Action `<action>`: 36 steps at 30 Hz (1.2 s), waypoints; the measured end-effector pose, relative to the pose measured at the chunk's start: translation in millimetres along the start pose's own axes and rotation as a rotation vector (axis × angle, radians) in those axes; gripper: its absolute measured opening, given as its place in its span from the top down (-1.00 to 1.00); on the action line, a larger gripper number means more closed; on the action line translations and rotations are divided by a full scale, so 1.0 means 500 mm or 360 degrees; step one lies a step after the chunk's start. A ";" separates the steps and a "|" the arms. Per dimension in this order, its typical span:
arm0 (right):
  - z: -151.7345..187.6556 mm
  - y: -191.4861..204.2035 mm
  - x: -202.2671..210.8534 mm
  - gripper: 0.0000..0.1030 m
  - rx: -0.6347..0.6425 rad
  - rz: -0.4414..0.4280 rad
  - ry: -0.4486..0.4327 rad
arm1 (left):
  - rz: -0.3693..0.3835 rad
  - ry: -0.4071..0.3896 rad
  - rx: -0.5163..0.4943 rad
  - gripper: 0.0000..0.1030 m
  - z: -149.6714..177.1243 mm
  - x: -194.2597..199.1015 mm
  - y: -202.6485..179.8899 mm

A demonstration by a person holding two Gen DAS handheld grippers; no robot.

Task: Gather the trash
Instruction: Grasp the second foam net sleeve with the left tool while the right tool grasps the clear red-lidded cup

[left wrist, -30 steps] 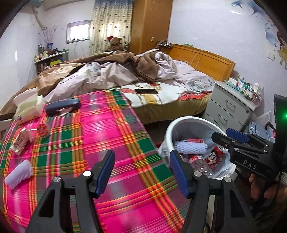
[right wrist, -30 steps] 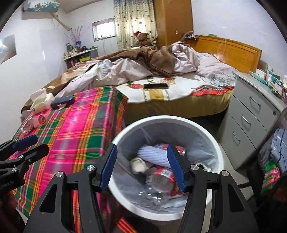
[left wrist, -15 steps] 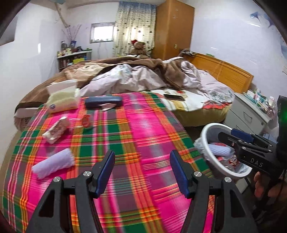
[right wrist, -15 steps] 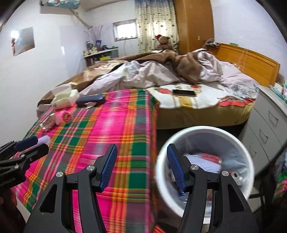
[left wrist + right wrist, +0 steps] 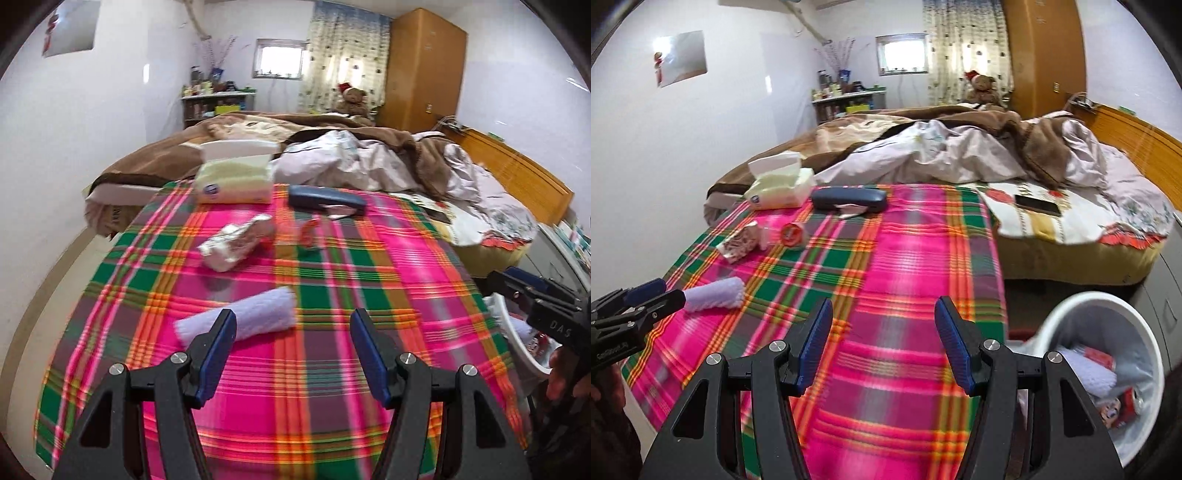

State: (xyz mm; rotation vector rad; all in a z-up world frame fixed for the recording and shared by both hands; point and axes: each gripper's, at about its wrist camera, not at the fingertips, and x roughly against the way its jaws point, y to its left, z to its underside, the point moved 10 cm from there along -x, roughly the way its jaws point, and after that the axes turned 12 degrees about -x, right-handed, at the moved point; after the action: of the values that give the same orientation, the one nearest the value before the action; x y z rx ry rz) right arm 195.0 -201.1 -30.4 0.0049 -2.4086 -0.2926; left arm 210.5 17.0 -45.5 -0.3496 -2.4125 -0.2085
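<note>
A lilac foam sleeve (image 5: 240, 317) lies on the plaid table cloth (image 5: 332, 280), just ahead of my open, empty left gripper (image 5: 293, 332); it also shows in the right wrist view (image 5: 713, 294). Farther back lie a crumpled white wrapper (image 5: 234, 242) and a small red-orange piece (image 5: 308, 234), seen as a red-orange lid (image 5: 792, 233) in the right wrist view. My right gripper (image 5: 882, 328) is open and empty over the cloth. The white trash bin (image 5: 1108, 317), holding several pieces of trash, stands at the right of the table.
A tissue pack (image 5: 234, 182) and a dark blue glasses case (image 5: 327, 201) sit at the table's far edge. An unmade bed (image 5: 960, 155) with a phone (image 5: 1038, 205) lies beyond. Grey drawers (image 5: 1171, 295) stand behind the bin.
Both grippers have swung left, away from the bin and over the table. The foam sleeve now lies close ahead of my left gripper. Both stay open.
</note>
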 end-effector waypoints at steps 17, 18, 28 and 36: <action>-0.021 0.129 -0.122 -0.15 0.0096 -0.0097 0.0117 | 0.0033 0.0153 -0.0018 -0.31 0.028 -0.089 0.111; -0.023 0.135 -0.133 -0.15 0.0091 -0.0112 0.0131 | 0.0041 0.0160 -0.0021 -0.32 0.027 -0.095 0.113; -0.054 0.172 -0.216 -0.15 0.0016 -0.0163 0.0190 | 0.0119 0.0226 -0.0219 -0.34 0.024 -0.150 0.092; -0.059 0.205 -0.271 -0.15 0.0060 -0.0177 0.0269 | 0.0132 0.0308 -0.0328 -0.37 0.042 -0.176 0.089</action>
State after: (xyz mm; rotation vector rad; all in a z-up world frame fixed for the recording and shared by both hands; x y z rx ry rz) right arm 324.5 -96.1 -75.2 0.1745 -2.2493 -0.2862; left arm 275.5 47.1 -116.3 -0.4980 -2.1864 -0.4352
